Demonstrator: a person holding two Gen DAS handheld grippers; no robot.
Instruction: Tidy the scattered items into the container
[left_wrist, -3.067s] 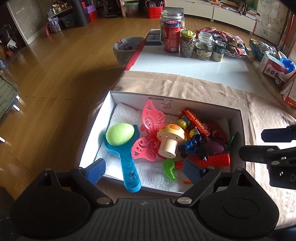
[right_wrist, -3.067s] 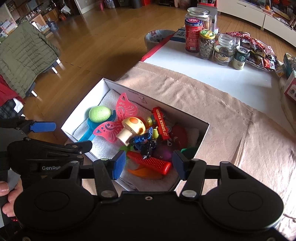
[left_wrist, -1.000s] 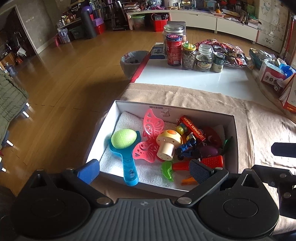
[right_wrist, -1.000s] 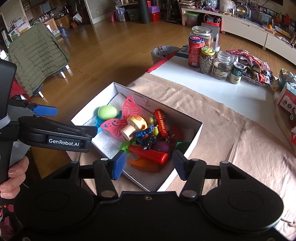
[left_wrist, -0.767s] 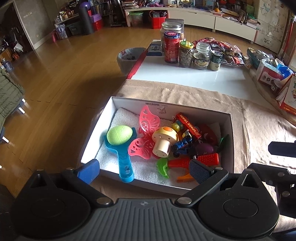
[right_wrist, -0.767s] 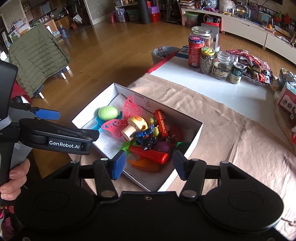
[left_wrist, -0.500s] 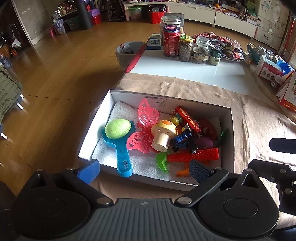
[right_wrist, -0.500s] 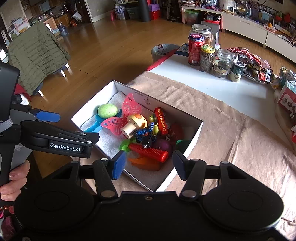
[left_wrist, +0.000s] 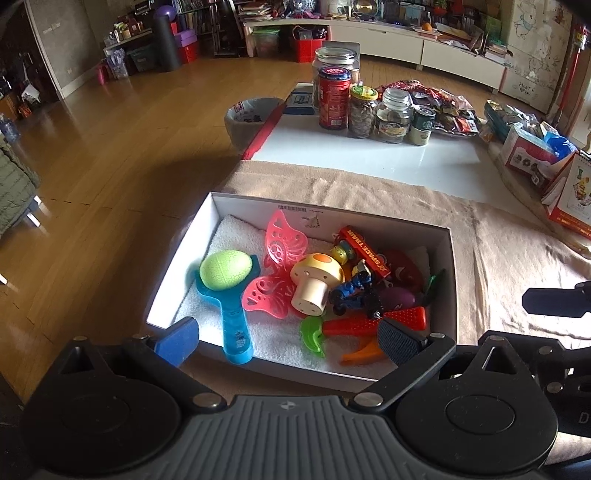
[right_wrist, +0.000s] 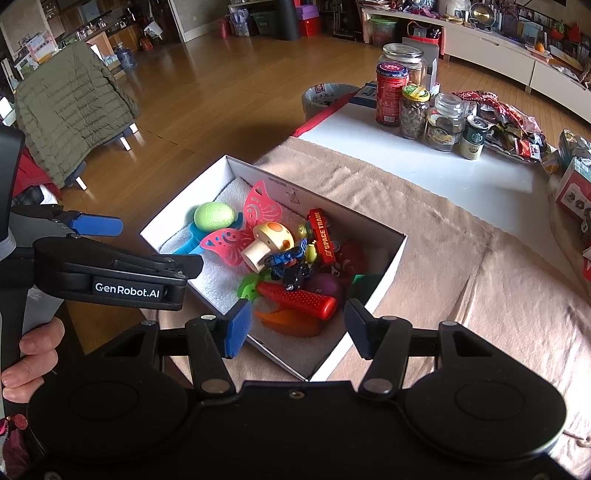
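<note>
Both grippers hang empty over a white cardboard box (left_wrist: 451, 280) already full of toys.

The box lies just ahead of and below both tools on the tan blanket (right_wrist: 461, 266), its long axis running left to right across the left gripper (left_wrist: 288, 338), whose fingers are spread wide with nothing between them; the right gripper (right_wrist: 297, 328), fingers parted and bare, sits over the box's near right corner. Inside, one each: green speckled egg (left_wrist: 225, 268), blue plastic scoop (left_wrist: 232, 325), pink filigree butterfly (left_wrist: 279, 273), wooden mushroom (left_wrist: 314, 280), red space-train car (left_wrist: 364, 251), red studded carrot (left_wrist: 373, 324). I see no toy loose on the blanket, so the tidying looks finished.
</note>
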